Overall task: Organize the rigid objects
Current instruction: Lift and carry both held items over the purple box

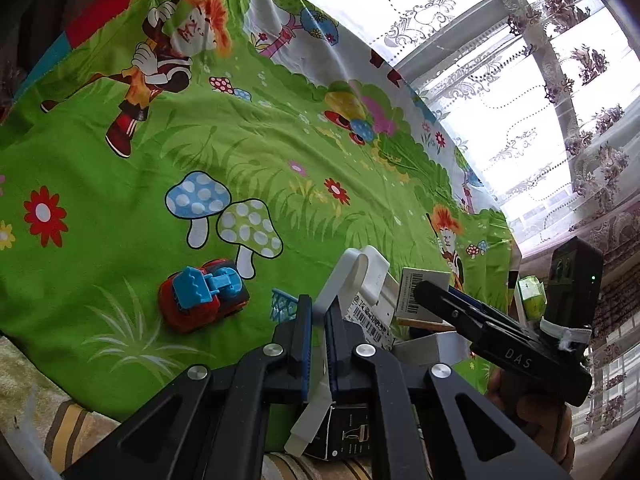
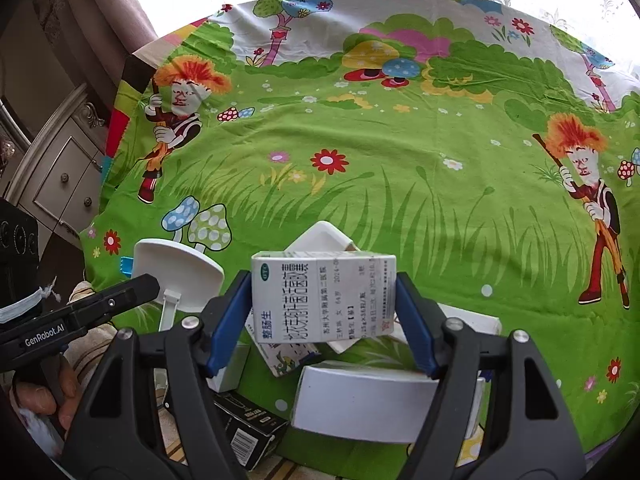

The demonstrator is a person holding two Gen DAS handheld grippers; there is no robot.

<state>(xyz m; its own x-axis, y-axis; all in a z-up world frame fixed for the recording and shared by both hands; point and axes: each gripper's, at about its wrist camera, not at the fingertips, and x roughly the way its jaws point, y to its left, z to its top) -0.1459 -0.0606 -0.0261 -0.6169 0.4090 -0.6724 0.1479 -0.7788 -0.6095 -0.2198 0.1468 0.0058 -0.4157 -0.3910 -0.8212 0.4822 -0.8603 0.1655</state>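
Left gripper (image 1: 318, 320) clamped on the stem of a white plastic scoop (image 1: 360, 276), held clear of the pile. Right gripper (image 2: 324, 320) straddles a white medicine box (image 2: 320, 300); pads beside its sides, contact unclear, probably lining up a grasp. Boxes heaped at the green cartoon sheet's (image 2: 400, 168) near edge; lower ones half hidden. Toy truck (image 1: 204, 294) sits apart.
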